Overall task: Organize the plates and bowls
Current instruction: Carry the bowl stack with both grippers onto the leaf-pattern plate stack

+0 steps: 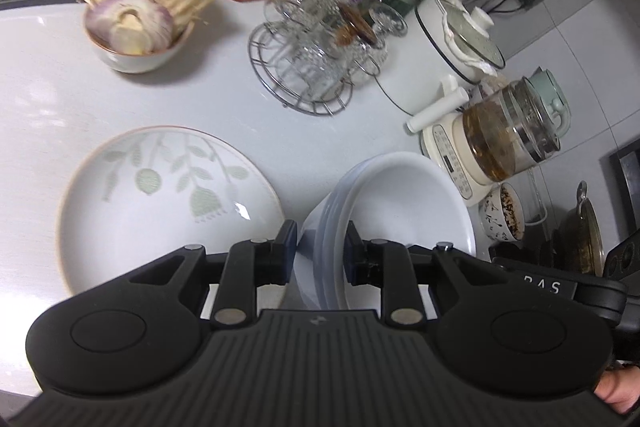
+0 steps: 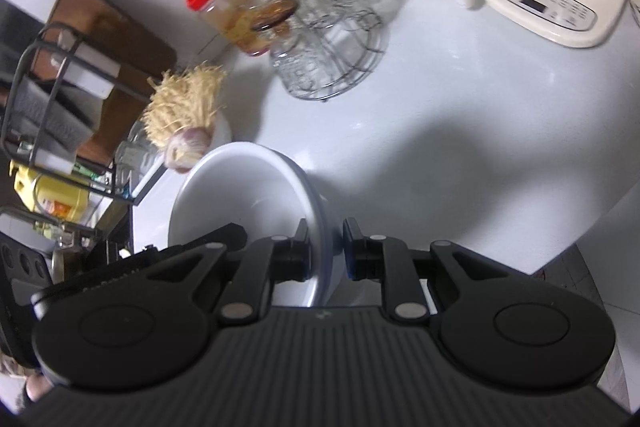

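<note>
Presently the white tabletop (image 1: 48,99) carries a leaf-patterned plate (image 1: 160,203) at left. Beside it, a stack of white bowls (image 1: 400,203) is held tilted above the surface: the left gripper (image 1: 320,247) is clamped on its near rim, the right gripper (image 2: 326,251) on the opposite rim.

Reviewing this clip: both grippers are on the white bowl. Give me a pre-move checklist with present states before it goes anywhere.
1. Left gripper clamped on the white bowl rim: ok.
2. Right gripper clamped on the opposite rim: ok.
3. More than one bowl held, layered rims visible: ok, looks like a nested stack; count cannot tell.
4. Bowl clear of the counter: cannot tell.
5. Leaf-pattern plate empty, free as a landing spot: ok.
6. Clearance from the glass kettle beside the bowl: tight, not ok.
</note>
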Action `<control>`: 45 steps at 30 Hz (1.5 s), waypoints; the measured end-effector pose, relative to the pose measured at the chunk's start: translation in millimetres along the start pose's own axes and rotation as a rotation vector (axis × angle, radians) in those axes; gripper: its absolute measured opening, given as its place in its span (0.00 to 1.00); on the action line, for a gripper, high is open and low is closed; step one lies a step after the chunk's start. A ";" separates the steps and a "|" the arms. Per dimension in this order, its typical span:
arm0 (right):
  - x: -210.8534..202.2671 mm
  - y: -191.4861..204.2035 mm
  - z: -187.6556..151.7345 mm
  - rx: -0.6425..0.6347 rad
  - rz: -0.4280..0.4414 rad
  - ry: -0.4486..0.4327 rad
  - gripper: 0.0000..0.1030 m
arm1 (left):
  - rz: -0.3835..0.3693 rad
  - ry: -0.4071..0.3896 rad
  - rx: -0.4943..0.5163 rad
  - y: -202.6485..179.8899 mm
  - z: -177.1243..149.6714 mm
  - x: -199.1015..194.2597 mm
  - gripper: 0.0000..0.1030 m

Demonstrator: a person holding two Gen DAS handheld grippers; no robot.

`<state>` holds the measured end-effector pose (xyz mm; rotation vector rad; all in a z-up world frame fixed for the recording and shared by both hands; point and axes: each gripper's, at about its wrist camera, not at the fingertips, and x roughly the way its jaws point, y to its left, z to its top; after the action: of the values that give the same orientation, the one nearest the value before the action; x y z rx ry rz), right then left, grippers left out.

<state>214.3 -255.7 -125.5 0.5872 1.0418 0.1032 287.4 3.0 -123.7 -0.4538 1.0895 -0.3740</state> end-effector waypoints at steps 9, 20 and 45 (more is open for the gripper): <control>22.1 24.7 -8.9 -0.036 0.035 0.059 0.19 | 0.037 -0.050 -0.086 35.3 -5.2 -21.9 0.27; 74.6 43.0 -22.3 -0.089 0.019 0.172 0.19 | 0.105 -0.039 -0.199 82.9 -18.4 -13.3 0.28; 119.9 57.2 -19.7 -0.195 -0.023 0.185 0.21 | 0.203 -0.033 -0.173 102.5 -11.5 6.3 0.48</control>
<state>270.4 -157.3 -197.8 0.3930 1.2015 0.2397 286.6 84.7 -186.8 -0.4953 1.1290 -0.0928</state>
